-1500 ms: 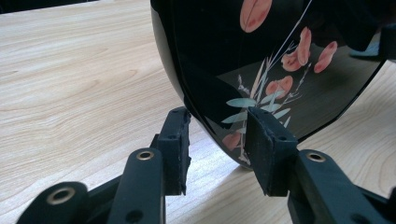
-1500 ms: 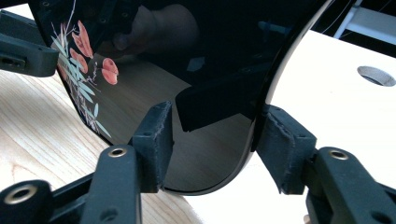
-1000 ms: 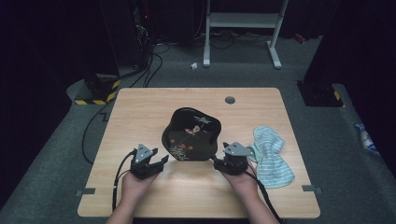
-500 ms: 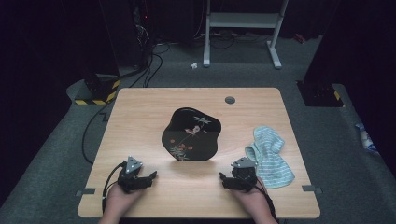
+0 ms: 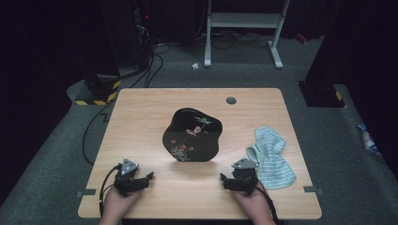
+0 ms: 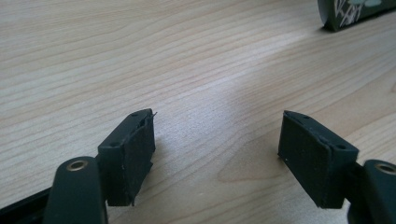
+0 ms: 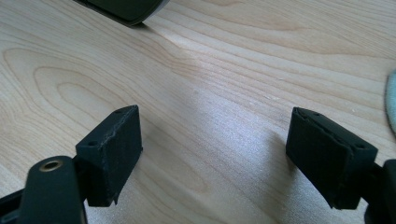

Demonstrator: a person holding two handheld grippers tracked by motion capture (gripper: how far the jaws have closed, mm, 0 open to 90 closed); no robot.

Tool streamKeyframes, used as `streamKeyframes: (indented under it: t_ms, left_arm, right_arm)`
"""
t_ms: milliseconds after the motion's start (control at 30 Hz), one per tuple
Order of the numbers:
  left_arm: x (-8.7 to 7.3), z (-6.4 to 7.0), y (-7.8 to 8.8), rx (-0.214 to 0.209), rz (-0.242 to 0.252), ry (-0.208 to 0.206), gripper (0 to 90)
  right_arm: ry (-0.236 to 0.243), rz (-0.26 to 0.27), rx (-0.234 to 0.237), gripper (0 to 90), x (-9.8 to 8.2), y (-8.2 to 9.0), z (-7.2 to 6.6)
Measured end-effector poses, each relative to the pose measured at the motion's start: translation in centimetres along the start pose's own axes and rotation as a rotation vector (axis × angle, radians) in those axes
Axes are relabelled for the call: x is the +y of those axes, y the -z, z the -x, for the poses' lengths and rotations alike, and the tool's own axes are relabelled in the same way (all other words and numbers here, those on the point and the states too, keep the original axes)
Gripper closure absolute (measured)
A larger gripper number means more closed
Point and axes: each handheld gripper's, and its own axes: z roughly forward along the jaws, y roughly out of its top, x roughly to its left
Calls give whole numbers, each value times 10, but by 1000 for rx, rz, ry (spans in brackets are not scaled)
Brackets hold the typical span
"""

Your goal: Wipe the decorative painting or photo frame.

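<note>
left gripper [image 5: 149, 177]: jaws spread wide, nothing between them; they closed slightly in the last half second. Low over the wooden table [image 5: 141, 117] near its front edge.
right gripper [image 5: 222, 178]: jaws spread wide, nothing between them; they were opening within the last second. Low over the table near the front edge.
black lacquer tray [image 5: 192, 136]: flat on the table, ahead of both pairs of fingers, between the two grippers, well apart from each. Floral pattern on top.
tray in gripper views: edge just visible at top right [image 6: 355, 11] for left, top left [image 7: 126, 8] for right.
striped cloth [image 5: 271, 157]: crumpled, just beside the right gripper on its outer side.
</note>
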Motion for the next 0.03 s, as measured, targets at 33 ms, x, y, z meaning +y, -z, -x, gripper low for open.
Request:
streamKeyframes:
  t_ms: [33]
  left_arm:
    - [0, 1, -1, -1, 0, -12, 272]
  right_arm:
    - [-2, -1, 0, 179, 0, 0, 0]
